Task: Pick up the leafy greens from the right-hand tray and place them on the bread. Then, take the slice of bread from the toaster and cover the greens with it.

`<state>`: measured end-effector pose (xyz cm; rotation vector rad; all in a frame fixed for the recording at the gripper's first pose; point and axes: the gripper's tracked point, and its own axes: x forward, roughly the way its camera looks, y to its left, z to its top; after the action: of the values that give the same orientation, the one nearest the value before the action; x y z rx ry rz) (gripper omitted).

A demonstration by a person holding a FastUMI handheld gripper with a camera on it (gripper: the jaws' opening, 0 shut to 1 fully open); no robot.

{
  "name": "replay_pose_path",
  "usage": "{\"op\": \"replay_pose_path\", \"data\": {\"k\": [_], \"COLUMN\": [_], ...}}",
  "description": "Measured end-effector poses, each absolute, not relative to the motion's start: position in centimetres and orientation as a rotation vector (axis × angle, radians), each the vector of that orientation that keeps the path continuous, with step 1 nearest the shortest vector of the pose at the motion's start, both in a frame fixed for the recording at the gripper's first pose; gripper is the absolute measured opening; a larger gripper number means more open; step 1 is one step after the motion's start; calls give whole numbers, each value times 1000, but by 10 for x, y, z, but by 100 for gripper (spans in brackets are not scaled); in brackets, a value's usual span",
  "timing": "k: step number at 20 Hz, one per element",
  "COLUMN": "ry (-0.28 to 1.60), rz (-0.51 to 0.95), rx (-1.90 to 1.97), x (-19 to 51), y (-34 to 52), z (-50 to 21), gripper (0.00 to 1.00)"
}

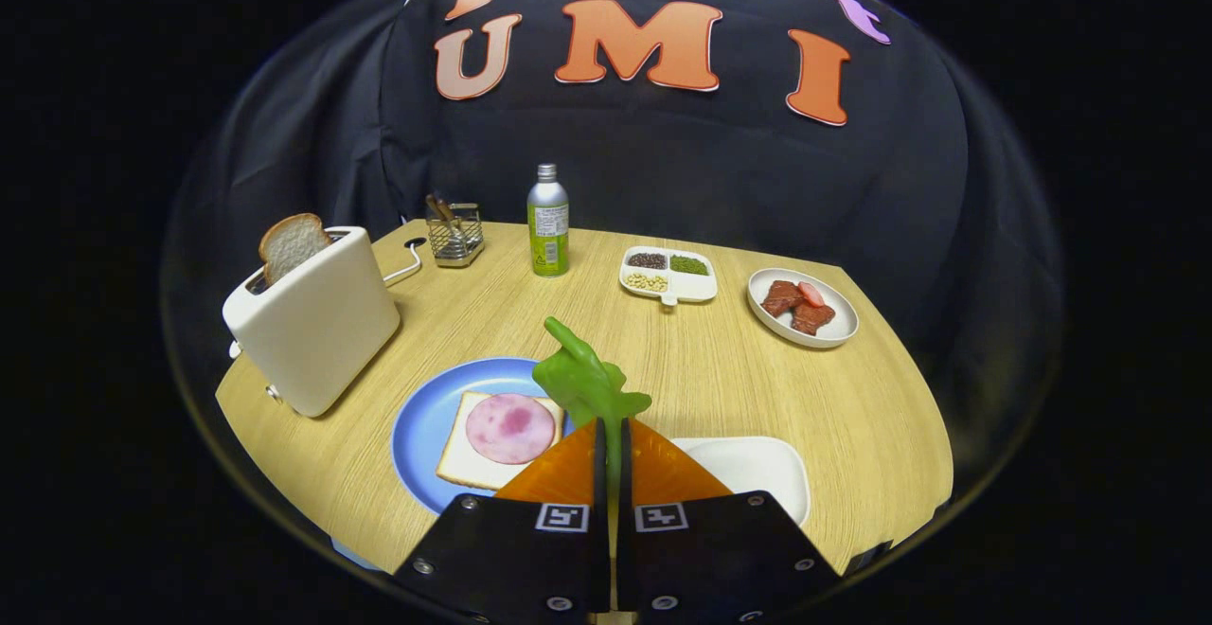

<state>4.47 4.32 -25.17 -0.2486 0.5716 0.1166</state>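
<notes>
Tongs (612,431) pinched my leafy greens (582,383) tight. Bread with ham (497,436) sat at ten o'clock; I judged I should go slowly and let go low.

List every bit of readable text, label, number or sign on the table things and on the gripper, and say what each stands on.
Nothing here reads as words.
Bottle: a printed label, too small and blurred to read.
Gripper, shut on the leafy greens: two square black-and-white markers on its body, patterns rather than letters.
Toaster, blue plate, divided dish: no print visible.
</notes>
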Motion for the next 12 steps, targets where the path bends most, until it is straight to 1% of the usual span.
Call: {"op": "replay_pose_path", "data": {"k": [12], "ry": [609], "rz": [173], "rx": [-265], "x": [50], "y": [86], "z": [-270], "gripper": [4]}}
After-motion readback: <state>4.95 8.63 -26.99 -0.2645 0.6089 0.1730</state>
